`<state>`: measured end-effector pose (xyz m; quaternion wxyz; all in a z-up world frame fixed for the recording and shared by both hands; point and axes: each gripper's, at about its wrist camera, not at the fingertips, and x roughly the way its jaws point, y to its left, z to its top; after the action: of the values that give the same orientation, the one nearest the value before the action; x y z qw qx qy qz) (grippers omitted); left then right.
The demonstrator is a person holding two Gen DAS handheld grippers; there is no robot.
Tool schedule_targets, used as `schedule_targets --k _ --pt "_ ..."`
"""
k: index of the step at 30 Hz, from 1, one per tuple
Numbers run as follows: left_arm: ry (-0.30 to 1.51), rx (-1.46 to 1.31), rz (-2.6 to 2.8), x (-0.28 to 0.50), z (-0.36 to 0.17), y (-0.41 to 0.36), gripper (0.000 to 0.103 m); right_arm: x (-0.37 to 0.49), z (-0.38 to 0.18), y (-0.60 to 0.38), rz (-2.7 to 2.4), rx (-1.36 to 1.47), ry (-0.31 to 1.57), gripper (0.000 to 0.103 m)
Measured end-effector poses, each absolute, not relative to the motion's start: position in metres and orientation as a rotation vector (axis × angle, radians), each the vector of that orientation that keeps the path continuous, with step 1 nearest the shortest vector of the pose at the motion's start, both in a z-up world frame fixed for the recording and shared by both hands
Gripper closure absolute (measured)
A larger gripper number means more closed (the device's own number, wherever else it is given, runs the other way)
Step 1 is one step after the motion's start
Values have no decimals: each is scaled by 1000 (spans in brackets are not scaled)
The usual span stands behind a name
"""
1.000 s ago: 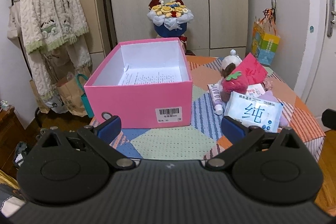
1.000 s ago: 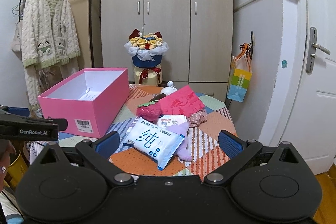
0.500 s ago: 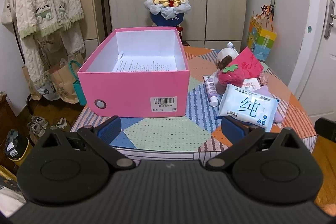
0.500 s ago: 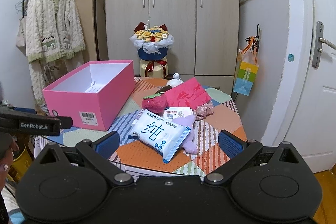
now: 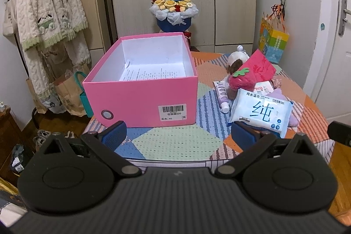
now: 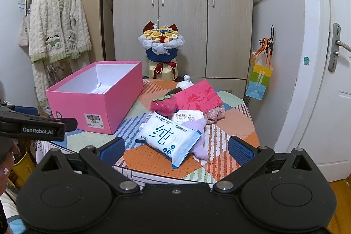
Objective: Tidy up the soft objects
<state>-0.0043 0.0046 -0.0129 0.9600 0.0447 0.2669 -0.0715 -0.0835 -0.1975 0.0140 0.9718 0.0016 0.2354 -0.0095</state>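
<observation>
An open pink box [image 5: 140, 98] [image 6: 96, 102] stands on the left of the patchwork table, holding only a printed sheet. To its right lies a pile: a white wet-wipes pack [image 5: 261, 112] [image 6: 169, 138], a red strawberry plush [image 5: 241, 79] [image 6: 163, 104], a red envelope [image 5: 261, 65] [image 6: 197, 97], a purple plush [image 6: 200, 137], a tube [image 5: 222, 95] and a white plush [image 5: 235, 57]. My left gripper [image 5: 178, 134] is open and empty before the table's near edge. My right gripper [image 6: 176, 147] is open and empty, short of the wipes pack.
A wardrobe and a flower bouquet [image 5: 174, 11] stand behind the table. A cream cardigan [image 5: 48, 14] hangs on a rack at left, with paper bags below. A colourful gift bag [image 6: 260, 78] hangs by the white door at right. The left gripper's body [image 6: 33, 126] shows in the right wrist view.
Both grippers have pulled back and risen a little, so the table and its near edge show more fully. Nothing on the table has moved.
</observation>
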Motion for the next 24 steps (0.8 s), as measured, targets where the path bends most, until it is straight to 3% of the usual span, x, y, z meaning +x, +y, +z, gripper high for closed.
schedule_targets --k 9,20,24 --pt "522 101 -150 -5 -10 2 0 -83 15 -200 -20 -9 465 1" --pt "360 101 -312 10 7 -16 0 -68 -2 -216 66 -8 367 1" --pt "429 67 -414 37 -5 -31 3 -48 -19 -222 92 4 405 5"
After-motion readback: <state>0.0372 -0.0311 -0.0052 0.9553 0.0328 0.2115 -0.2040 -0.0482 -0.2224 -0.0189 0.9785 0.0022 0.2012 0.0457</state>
